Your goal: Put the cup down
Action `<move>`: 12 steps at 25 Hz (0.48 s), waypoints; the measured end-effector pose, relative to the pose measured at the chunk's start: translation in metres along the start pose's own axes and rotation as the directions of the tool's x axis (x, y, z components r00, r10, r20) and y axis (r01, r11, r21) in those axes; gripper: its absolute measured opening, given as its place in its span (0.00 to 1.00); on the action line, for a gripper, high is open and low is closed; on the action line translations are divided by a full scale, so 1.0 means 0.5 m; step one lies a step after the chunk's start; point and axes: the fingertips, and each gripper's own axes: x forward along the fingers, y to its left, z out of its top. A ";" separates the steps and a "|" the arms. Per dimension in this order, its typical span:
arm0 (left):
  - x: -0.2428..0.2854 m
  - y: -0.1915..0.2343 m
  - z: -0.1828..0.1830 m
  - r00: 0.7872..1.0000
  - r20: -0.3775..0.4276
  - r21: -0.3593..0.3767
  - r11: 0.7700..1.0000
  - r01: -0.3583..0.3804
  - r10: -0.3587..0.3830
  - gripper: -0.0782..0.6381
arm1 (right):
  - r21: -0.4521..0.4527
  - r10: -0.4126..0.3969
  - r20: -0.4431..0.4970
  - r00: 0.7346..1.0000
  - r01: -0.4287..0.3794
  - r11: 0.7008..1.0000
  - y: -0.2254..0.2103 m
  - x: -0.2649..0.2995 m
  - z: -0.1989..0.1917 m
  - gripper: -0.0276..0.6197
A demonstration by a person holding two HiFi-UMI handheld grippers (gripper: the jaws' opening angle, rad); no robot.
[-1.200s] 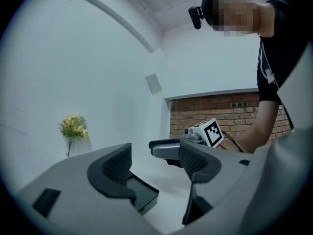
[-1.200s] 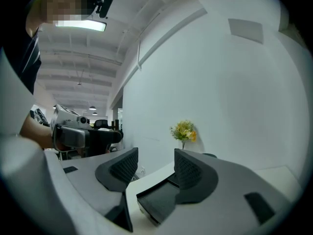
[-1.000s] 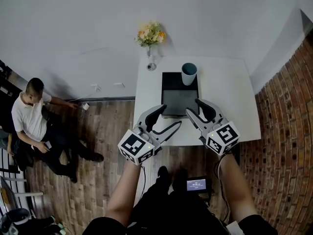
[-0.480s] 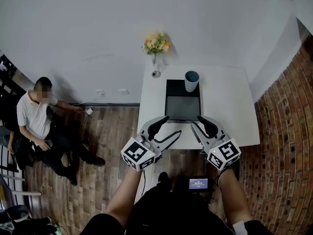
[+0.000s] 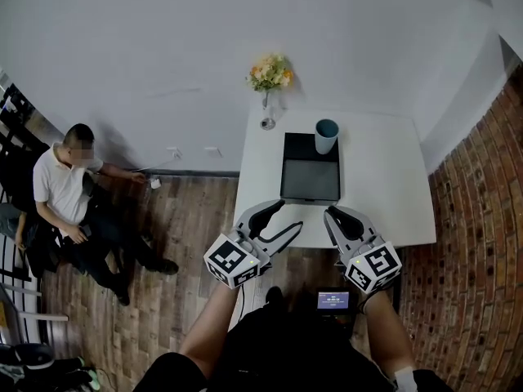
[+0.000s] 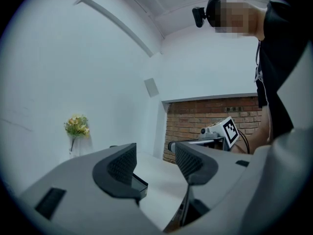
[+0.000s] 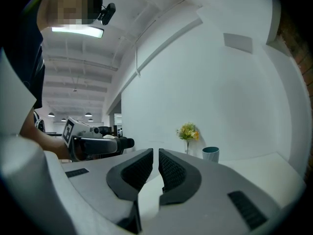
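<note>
The table [image 5: 384, 178] is bare at right; tray [image 5: 310, 179], cup [image 5: 327, 135] and flower vase [image 5: 267, 114] stand leftward.

A white counter [image 5: 384, 186] stands on wood-plank floor [image 5: 188, 211] against a pale wall. A black rectangular tray [image 5: 310, 178] lies flat near the counter's middle, and a teal cup [image 5: 327, 135] stands upright at the tray's far right corner. A small glass vase [image 5: 267, 122] of yellow and orange flowers [image 5: 270, 72] stands at the far left corner.
</note>
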 end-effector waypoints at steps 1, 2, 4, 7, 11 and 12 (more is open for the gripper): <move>-0.001 0.000 -0.001 1.000 0.001 -0.002 1.000 -0.001 0.001 0.46 | -0.006 -0.001 0.001 1.000 0.001 1.000 0.001 0.000 0.002 0.11; -0.002 0.000 -0.001 1.000 0.001 -0.004 1.000 -0.003 0.003 0.46 | -0.010 -0.002 0.003 1.000 0.002 1.000 0.002 0.001 0.005 0.10; -0.003 -0.001 -0.001 1.000 0.002 -0.005 1.000 -0.004 0.004 0.46 | -0.019 -0.001 0.008 1.000 0.002 1.000 0.004 0.001 0.010 0.08; -0.003 -0.010 0.004 1.000 0.007 0.003 1.000 0.007 -0.007 0.46 | -0.032 0.004 0.010 1.000 -0.003 0.999 0.011 -0.001 0.016 0.06; -0.004 -0.022 0.004 1.000 0.009 -0.002 1.000 0.013 -0.013 0.46 | -0.043 0.001 0.014 1.000 0.000 0.999 0.017 -0.007 0.020 0.06; -0.004 -0.025 0.003 1.000 0.008 -0.001 1.000 0.015 -0.015 0.46 | -0.043 0.000 0.016 1.000 0.001 0.999 0.018 -0.008 0.021 0.06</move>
